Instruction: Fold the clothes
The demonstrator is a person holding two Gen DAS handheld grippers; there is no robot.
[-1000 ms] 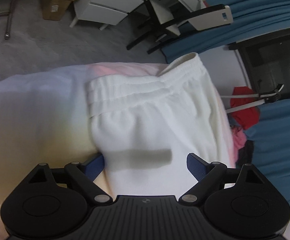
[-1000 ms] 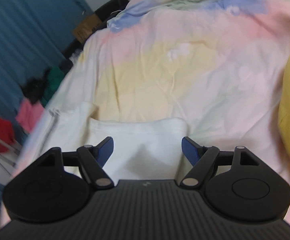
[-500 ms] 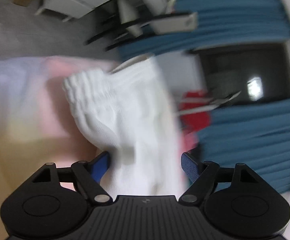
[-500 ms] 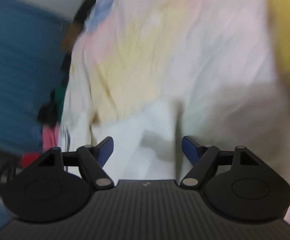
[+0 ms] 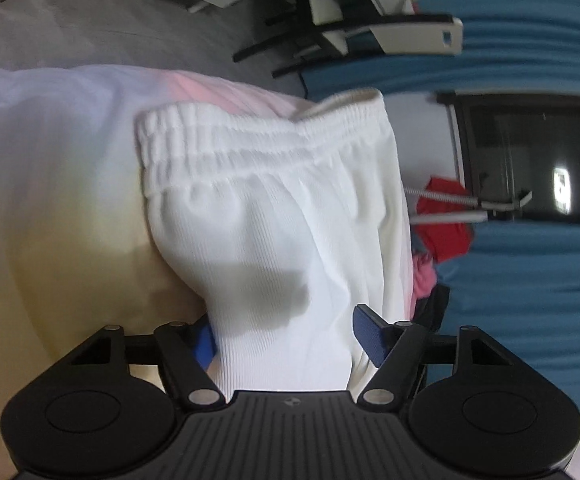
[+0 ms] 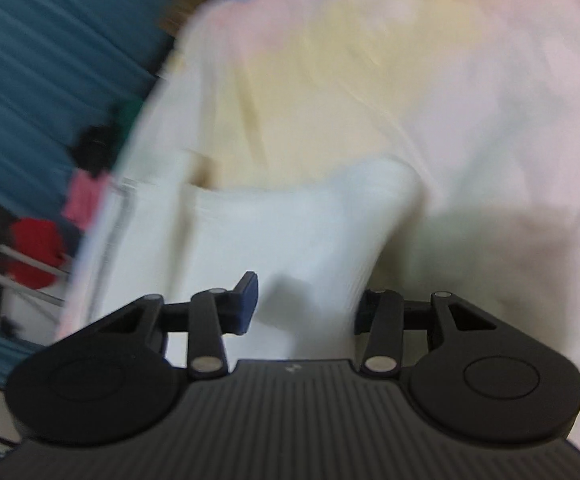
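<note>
The white pants (image 5: 274, 216) lie on the pastel bed (image 5: 50, 184), waistband far from the left tool (image 5: 286, 336) — both it and the right tool (image 6: 305, 300) have jaws spread around bunched white cloth — not clamped.

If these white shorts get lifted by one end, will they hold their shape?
Probably not. The white shorts already bunch and sag between the left gripper fingers, so they look floppy. The ribbed knit seems grippy and light; the elastic waistband may droop least.
</note>
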